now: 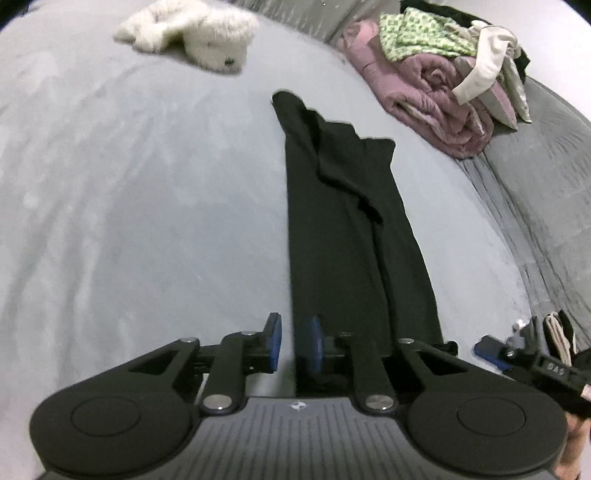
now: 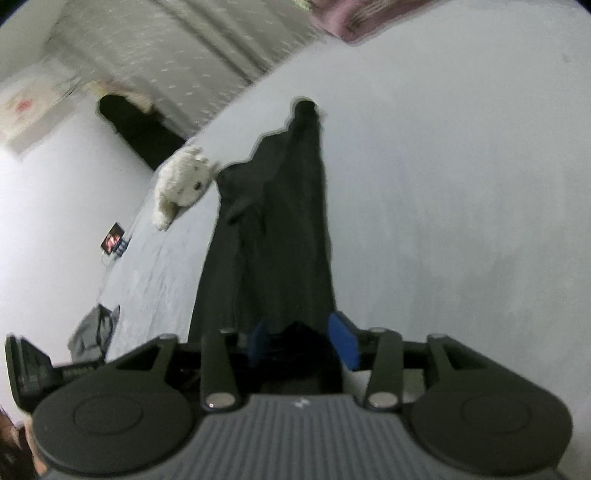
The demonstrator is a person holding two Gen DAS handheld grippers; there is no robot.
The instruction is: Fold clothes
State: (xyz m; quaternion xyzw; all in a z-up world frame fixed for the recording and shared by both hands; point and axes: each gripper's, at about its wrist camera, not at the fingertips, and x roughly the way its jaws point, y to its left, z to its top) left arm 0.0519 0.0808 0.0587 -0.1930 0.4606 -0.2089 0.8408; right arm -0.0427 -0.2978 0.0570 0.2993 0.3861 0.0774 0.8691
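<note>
The black garment (image 1: 343, 229) is lying stretched out in a long narrow strip up the centre of both wrist views, on the pale grey bedcover (image 1: 129, 206); its far end is bunching into loose folds toward the upper middle. Being drawn out lengthwise like this probably readies it for folding end to end.

The left gripper (image 1: 293, 345), at the bottom centre of its view, is sitting released, its blue pads (image 1: 274, 341) slightly apart over the near left edge of the cloth, not pinching it. The right gripper (image 2: 304, 341) is also standing parted wider over the near right corner, the fabric lying between its pads without being pressed.

Farther out, a white plush toy (image 1: 195, 33) is resting at the upper left, and a heap of unfolded clothes (image 1: 443, 74) is waiting at the upper right.
</note>
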